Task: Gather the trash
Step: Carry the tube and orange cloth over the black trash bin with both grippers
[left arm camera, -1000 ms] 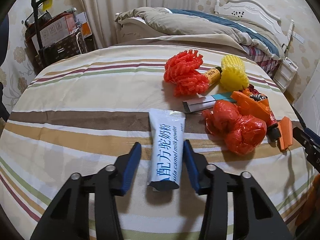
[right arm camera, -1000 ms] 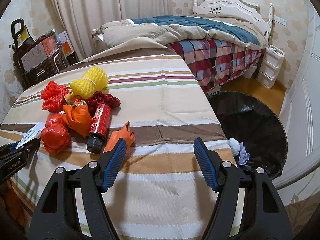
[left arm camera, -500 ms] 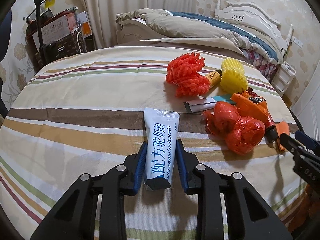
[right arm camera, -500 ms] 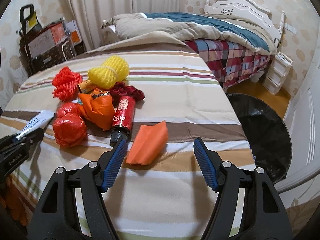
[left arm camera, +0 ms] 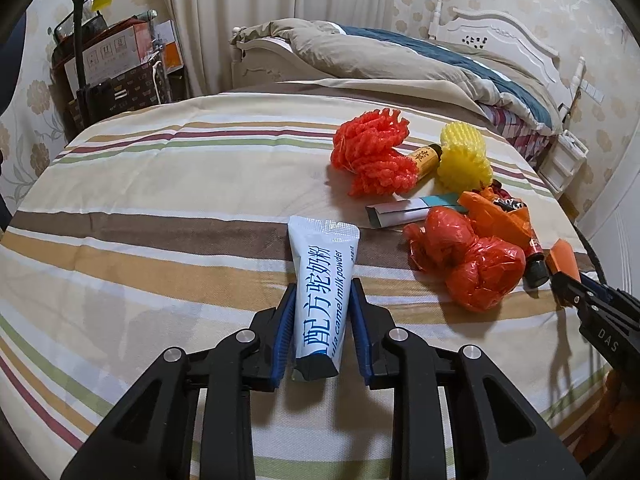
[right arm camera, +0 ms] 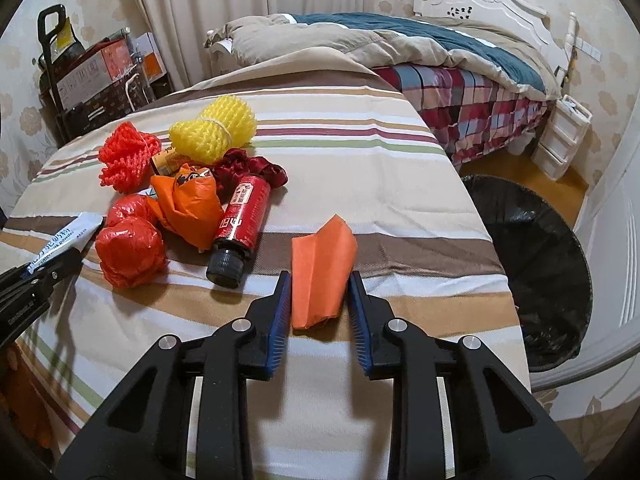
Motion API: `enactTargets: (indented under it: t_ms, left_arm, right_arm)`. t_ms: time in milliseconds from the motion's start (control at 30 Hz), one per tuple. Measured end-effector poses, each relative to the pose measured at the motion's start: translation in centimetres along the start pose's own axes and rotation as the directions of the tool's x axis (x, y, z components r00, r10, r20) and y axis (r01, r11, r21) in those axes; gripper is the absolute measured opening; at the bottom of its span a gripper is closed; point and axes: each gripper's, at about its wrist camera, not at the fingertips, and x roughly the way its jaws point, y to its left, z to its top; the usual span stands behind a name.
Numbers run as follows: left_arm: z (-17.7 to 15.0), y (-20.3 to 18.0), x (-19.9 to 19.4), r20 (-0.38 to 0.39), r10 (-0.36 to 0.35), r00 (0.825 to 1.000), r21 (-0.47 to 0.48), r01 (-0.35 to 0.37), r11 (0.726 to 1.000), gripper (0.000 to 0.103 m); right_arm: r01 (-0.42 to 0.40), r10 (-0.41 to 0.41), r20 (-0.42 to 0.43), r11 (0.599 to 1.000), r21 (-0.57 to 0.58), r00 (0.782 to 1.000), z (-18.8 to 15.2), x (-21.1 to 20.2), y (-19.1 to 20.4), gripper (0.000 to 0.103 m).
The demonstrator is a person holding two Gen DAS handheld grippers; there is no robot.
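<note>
A: Sachet [left arm camera: 322,284] first, the white milk-powder one w/ blue print. It lies flat on the striped bench [left arm camera: 168,208], long way toward the bed, its near end between the blue pads of the left tool [left arm camera: 323,334].

B: Held, or just bracketed?

A: Jaws are narrow and closing; pads look pressed against both long edges. I'd call it gripped, not yet lifted.

B: And the other side?

A: Orange wrapper [right arm camera: 322,272], folded flat, on the brown stripe nr the right edge of the bench. Right tool [right arm camera: 320,322] straddles its near end, jaws closing fast. Left pad looks to touch the wrapper, right pad I can't say for sure; a sliver of cloth seems to show there.

B: So which step is this?

A: Pick-up, both hands at once. My read: two bits of trash being pinched, rest untouched: red crinkled bag [right arm camera: 130,242], red bottle w/ black cap [right arm camera: 238,222], orange bag [right arm camera: 190,208], yellow [right arm camera: 212,130] and red foam nets [right arm camera: 126,156], a flat carton [left arm camera: 404,210].

B: Next?

A: Probably finish the squeeze, lift straight up so the cloth doesn't drag, then carry right to the black-lined bin [right arm camera: 532,264] on the floor just beside the bench. Thin wrapper could slip or buckle, so a firm close before lifting, imo.
</note>
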Motion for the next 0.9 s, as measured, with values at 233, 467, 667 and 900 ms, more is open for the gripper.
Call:
enactTargets:
  t_ms: [233, 467, 667, 900]
  left_arm:
    - [-0.2, -0.1, -0.6, 0.018, -0.01, 1.0, -0.01, 0.01, 1.0, 0.027]
    - [-0.6, -1.6, -2.5, 0.046, -0.047, 0.998, 0.009, 0.046, 0.999, 0.026]
    - [0.0, -3.6, -4.8, 0.104, -0.089, 0.991, 0.044, 0.085, 0.995, 0.026]
    - [0.6, -7.7, -5.7, 0.134, -0.156, 0.979, 0.105, 0.143, 0.984, 0.026]
  right_arm:
    - [-0.011, 0.01, 0.023, 1.0, 0.011, 1.0, -0.5, -0.9, -0.6, 0.027]
    - [-0.003, 0.001, 0.057, 0.999, 0.032, 0.998, -1.0, -2.0, -2.1, 0.027]
    - [0.005, -0.012, 0.095, 0.997, 0.071, 0.995, -1.1, -3.5, -3.9, 0.027]
    - [0.031, -0.046, 0.13, 0.993, 0.114, 0.99, -0.9, -4.7, -6.4, 0.027]
